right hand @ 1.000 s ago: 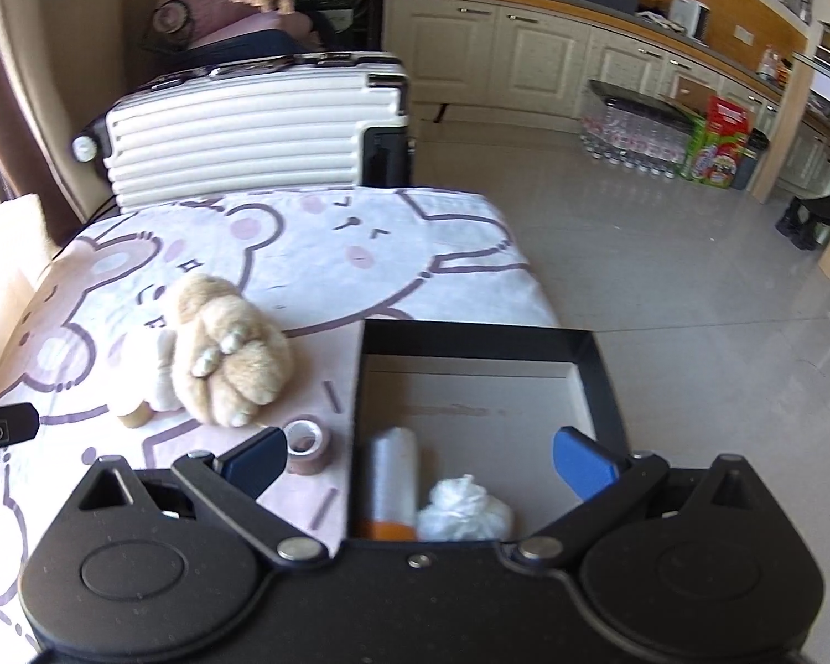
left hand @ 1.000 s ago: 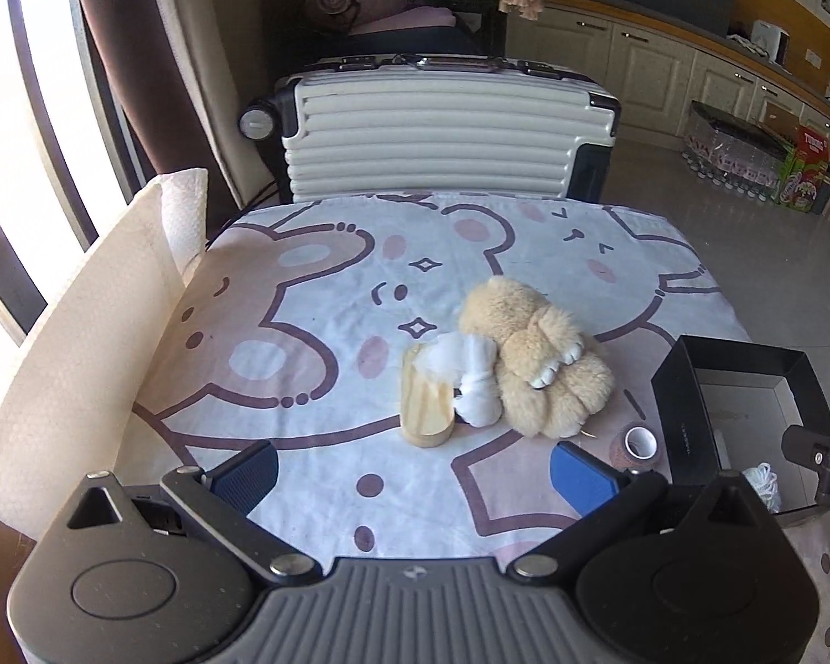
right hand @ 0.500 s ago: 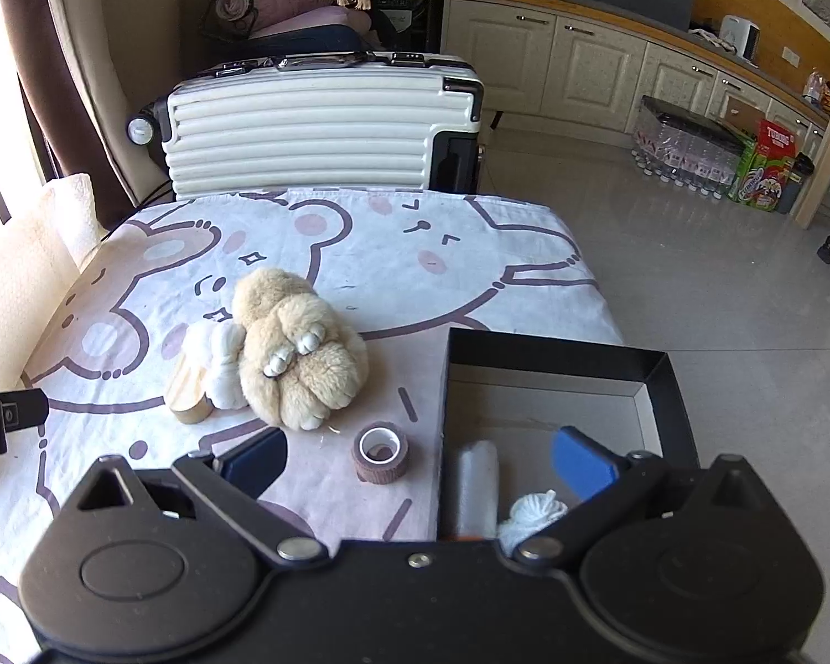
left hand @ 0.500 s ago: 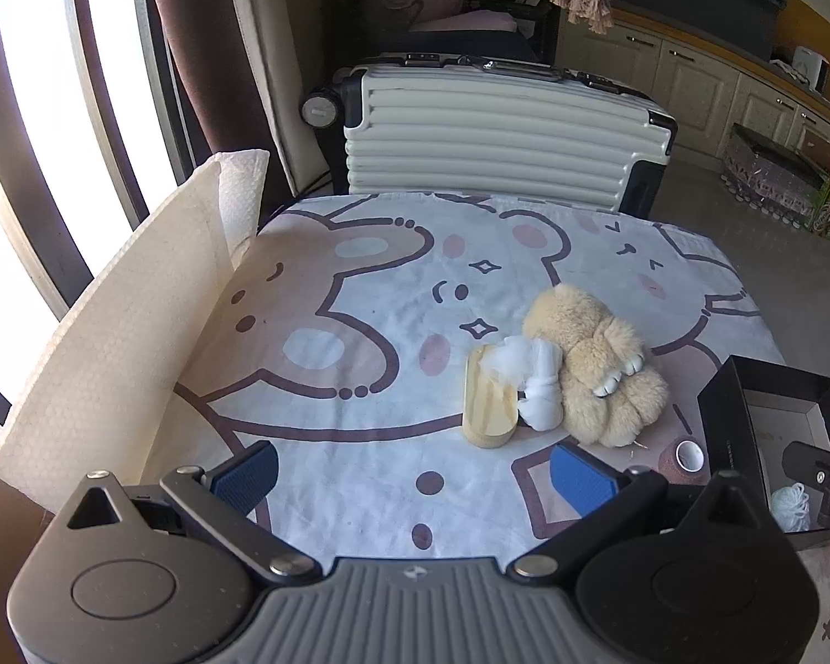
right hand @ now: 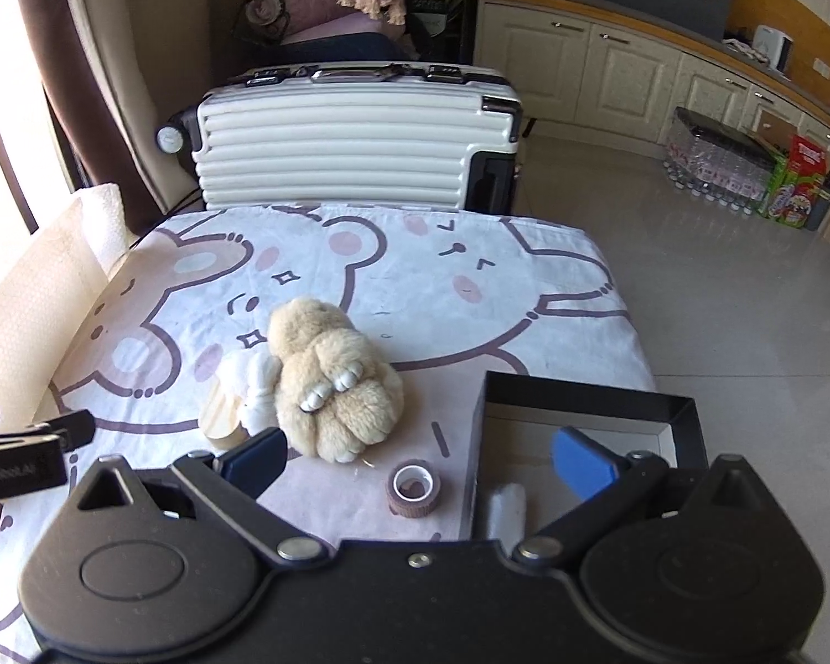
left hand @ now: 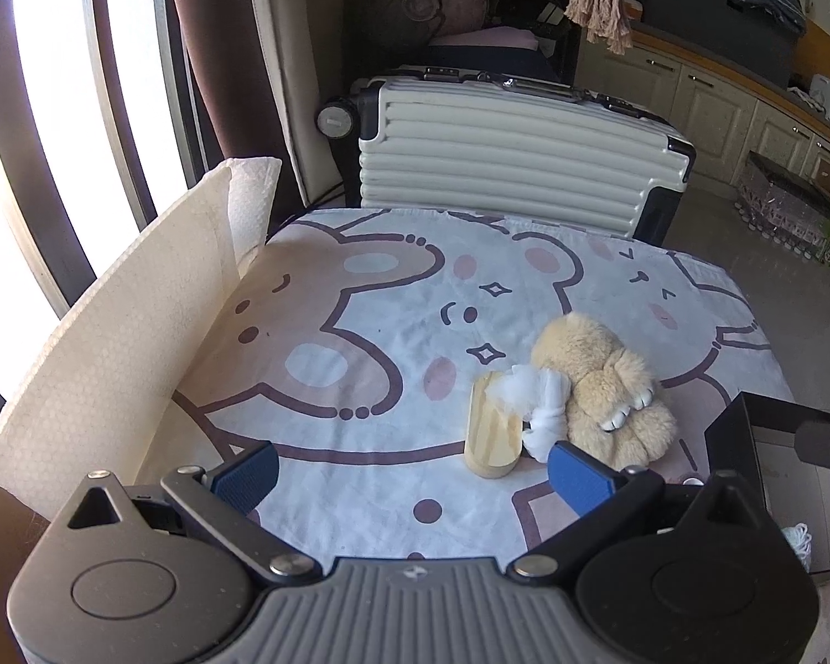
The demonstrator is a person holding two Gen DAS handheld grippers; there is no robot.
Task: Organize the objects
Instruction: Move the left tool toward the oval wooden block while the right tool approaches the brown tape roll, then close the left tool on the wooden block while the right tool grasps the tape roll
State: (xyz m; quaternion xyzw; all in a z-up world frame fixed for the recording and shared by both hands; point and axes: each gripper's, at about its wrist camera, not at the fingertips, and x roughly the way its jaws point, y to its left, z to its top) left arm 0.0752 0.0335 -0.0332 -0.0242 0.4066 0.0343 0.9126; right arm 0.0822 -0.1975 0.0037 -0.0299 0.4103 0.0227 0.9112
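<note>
Brown tape roll point(right hand: 413, 488) between spread right gripper point(right hand: 418, 459) jaws.

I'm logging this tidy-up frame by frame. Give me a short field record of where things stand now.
surface: table with bear-print cloth
box: black box at the table's right edge, open
in box: white cylinder
still on cloth: plush toy, wooden block, white cloth bundle, tape roll
left gripper: open, empty
right gripper: open, empty

Only 1 marking was partly legible: white lettering ending in "Robot.AI" on the black left gripper point(right hand: 19, 470) at the frame's left edge; the red carton's point(right hand: 808, 157) print was blurred.
</note>
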